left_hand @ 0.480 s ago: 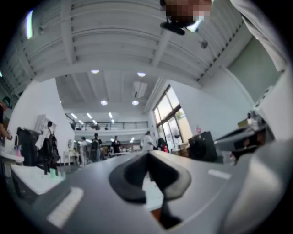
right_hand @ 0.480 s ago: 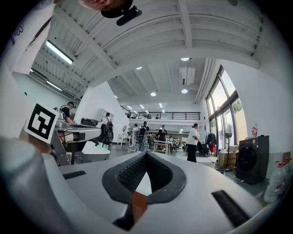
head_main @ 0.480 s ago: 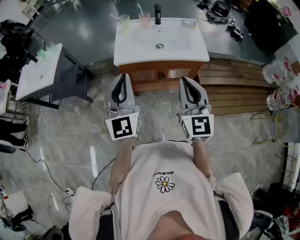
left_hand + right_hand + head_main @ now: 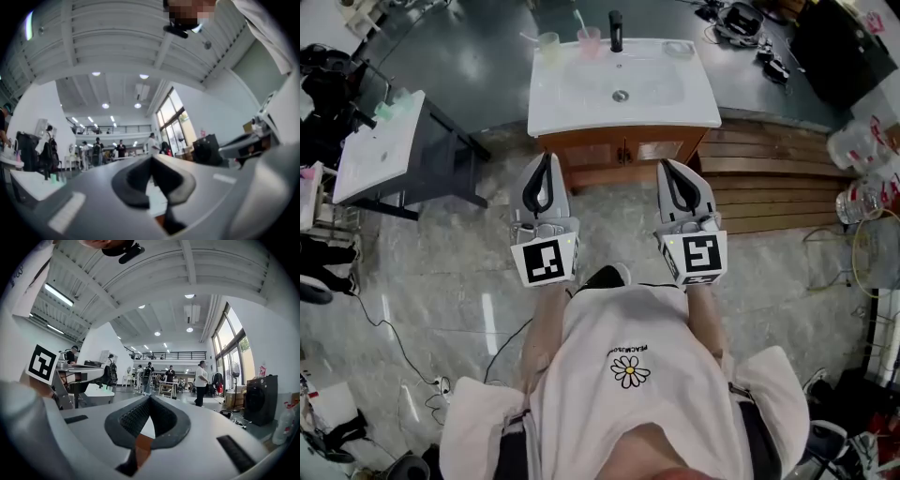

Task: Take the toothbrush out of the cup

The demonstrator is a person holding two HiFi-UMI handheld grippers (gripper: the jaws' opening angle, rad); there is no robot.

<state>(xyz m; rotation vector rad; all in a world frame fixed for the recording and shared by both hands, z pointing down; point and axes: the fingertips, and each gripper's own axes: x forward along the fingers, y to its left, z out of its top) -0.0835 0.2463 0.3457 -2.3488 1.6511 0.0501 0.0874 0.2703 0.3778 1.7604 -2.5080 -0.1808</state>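
Observation:
In the head view a white sink (image 4: 581,103) on a wooden cabinet stands ahead. At its back edge a pink cup (image 4: 589,39) holds a toothbrush (image 4: 578,18), and a pale green cup (image 4: 548,43) stands to its left with another stick in it. My left gripper (image 4: 545,156) and right gripper (image 4: 666,165) hang side by side in front of the cabinet, well short of the cups. Both are shut with nothing between the jaws. In the left gripper view the left gripper (image 4: 151,158) points level into the hall, as does the right gripper (image 4: 150,398) in its own view.
A black tap (image 4: 615,28) rises beside the pink cup, and a clear soap dish (image 4: 678,47) lies at the sink's back right. A second white sink on a dark stand (image 4: 380,150) is at the left. Wooden planks (image 4: 778,178) and plastic bottles (image 4: 862,159) lie at the right.
The sink has shifted slightly lower in the head view as the person steps toward it. Both grippers keep their pose and stay shut.

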